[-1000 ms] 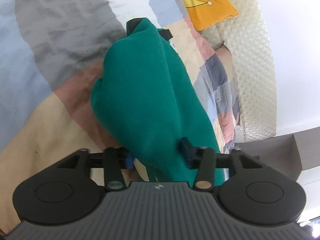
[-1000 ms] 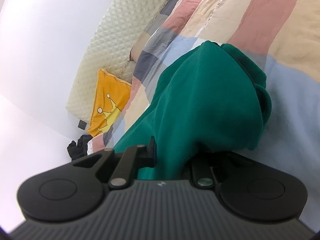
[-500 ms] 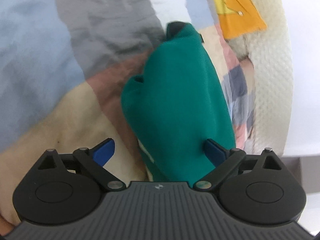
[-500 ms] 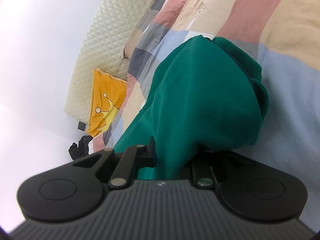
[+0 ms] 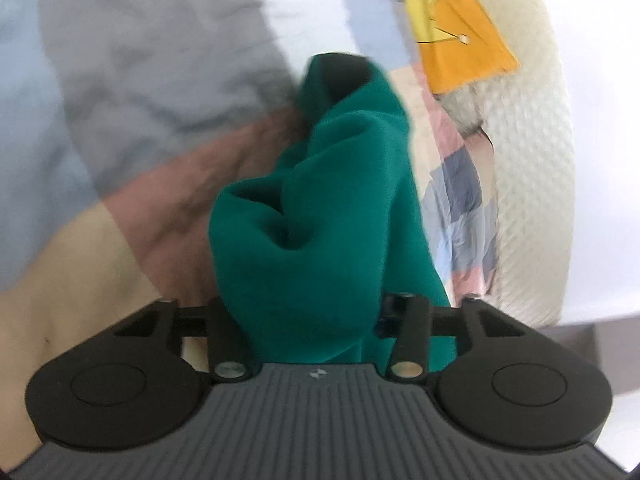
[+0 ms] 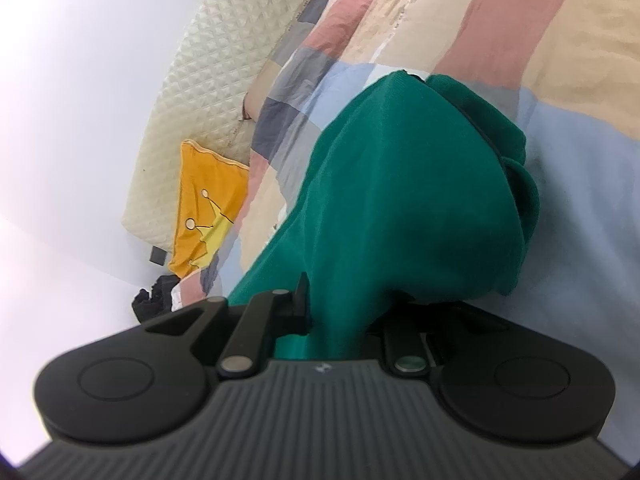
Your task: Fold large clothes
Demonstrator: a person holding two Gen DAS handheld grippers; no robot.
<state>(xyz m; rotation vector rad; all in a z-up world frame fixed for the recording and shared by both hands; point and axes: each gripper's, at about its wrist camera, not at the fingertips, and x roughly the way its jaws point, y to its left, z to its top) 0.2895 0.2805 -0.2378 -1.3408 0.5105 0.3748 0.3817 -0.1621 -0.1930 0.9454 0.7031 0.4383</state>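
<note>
A large green garment (image 5: 320,216) hangs bunched above a patchwork bedspread (image 5: 120,128). My left gripper (image 5: 316,316) is shut on a fold of it; the cloth drapes over the jaws and hides the fingertips. In the right wrist view the same green garment (image 6: 404,200) spreads away from my right gripper (image 6: 340,320), which is shut on its near edge. Its far end rests on the bedspread (image 6: 580,152).
An orange cushion with a crown print (image 5: 456,36) lies at the head of the bed, also seen in the right wrist view (image 6: 204,208). A cream quilted headboard (image 5: 532,184) runs along the wall. Dark items (image 6: 154,300) lie past the cushion.
My left gripper opened half a second ago, then shut again on the green garment, which is now more bunched and lifted. My right gripper kept its hold and shifted slightly.
</note>
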